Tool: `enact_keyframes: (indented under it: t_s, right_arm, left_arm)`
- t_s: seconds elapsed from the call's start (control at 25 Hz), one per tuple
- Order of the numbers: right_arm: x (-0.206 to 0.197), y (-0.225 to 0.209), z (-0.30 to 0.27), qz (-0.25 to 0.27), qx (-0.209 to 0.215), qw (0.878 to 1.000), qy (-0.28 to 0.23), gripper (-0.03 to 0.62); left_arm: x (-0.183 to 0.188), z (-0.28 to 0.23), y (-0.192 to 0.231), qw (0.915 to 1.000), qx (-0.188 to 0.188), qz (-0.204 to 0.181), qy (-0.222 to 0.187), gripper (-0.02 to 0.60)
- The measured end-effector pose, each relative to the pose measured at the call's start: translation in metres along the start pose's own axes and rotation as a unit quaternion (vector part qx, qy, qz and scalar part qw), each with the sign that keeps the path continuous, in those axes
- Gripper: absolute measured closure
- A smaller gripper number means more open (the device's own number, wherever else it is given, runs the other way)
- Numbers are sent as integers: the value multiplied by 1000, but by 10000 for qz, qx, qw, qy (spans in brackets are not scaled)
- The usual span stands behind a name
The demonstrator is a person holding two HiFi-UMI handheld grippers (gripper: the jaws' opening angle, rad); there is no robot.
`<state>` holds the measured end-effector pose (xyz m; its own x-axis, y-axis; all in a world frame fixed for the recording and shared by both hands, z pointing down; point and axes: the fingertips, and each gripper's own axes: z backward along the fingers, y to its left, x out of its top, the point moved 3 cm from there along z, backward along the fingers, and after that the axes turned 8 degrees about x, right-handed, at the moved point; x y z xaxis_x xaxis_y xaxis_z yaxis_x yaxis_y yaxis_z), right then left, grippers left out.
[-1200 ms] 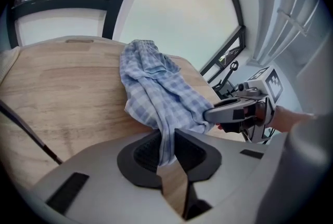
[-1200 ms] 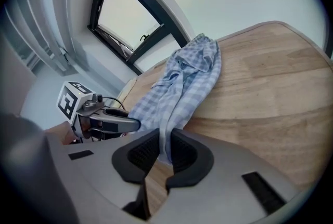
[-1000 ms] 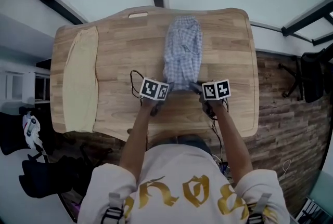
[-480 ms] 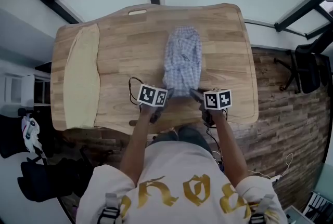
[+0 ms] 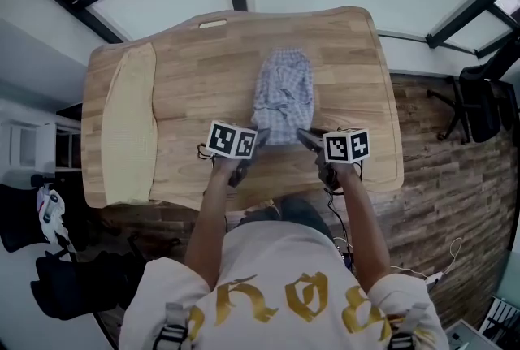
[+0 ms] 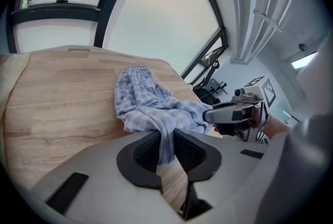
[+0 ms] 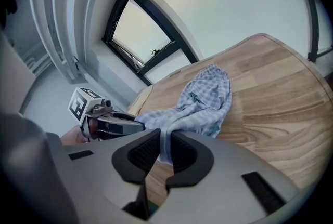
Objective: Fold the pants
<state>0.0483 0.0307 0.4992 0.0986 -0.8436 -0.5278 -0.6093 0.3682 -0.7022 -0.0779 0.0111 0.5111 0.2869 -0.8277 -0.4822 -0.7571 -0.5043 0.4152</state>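
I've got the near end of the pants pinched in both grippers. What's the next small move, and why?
Likely carry both grippers together forward over the pants, toward their far end. The left gripper and right gripper each pinch a near corner. That end is raised off the table while the far end lies flat, so a half fold looks ready.

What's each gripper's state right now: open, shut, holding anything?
The left gripper: jaws shut on the near edge of the pants.
The right gripper: jaws shut on that same edge of the pants.
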Motion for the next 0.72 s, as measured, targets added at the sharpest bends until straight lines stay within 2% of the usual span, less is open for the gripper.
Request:
enact_keyframes:
  t_s: [0.4,0.72]
  right_arm:
    - [65,-22,-2,-352,405,9984,-166,533]
    - [120,-45,-10,-401,618,9973,-54,529]
  left_arm:
    - [64,-12,9,9996,-195,-22,202,495]
    - [119,-25,23,9989,-363,46,294,497]
